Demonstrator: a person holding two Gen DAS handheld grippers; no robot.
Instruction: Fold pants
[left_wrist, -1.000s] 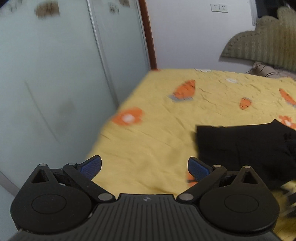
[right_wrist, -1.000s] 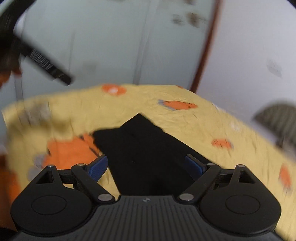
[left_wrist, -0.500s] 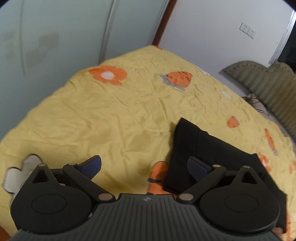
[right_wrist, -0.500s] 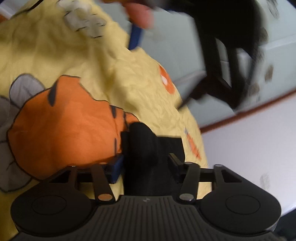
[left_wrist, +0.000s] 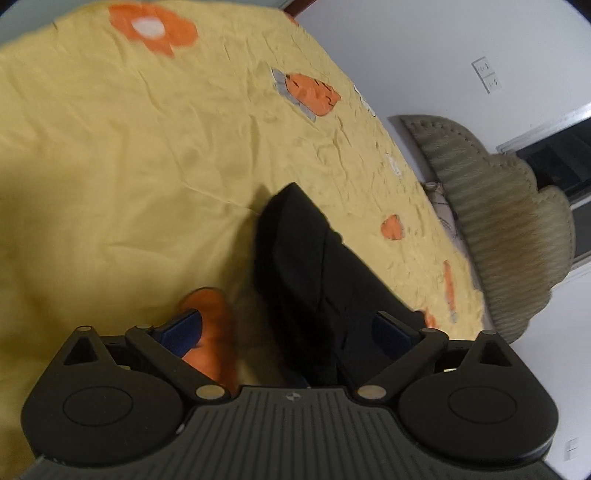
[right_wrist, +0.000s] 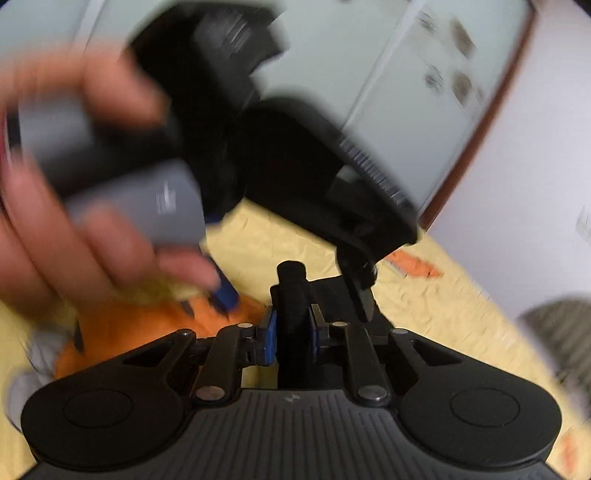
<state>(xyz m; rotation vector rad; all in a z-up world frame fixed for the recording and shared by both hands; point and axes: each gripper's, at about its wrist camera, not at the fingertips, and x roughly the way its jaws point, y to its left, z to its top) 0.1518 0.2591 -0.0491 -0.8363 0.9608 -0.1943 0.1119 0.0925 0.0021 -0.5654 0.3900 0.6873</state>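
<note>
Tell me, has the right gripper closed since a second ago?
Yes. The right gripper, wide open above the black pants on the yellow bedsheet a second ago, now pinches a fold of them.

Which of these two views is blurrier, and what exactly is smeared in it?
The right wrist view is blurrier: the hand and the left gripper it holds smear across the top, while the right gripper, shut on the black pants, stays sharp. The left wrist view is only mildly soft; the pants and yellow bedsheet read clearly, with fisheye bending at the edges.
</note>
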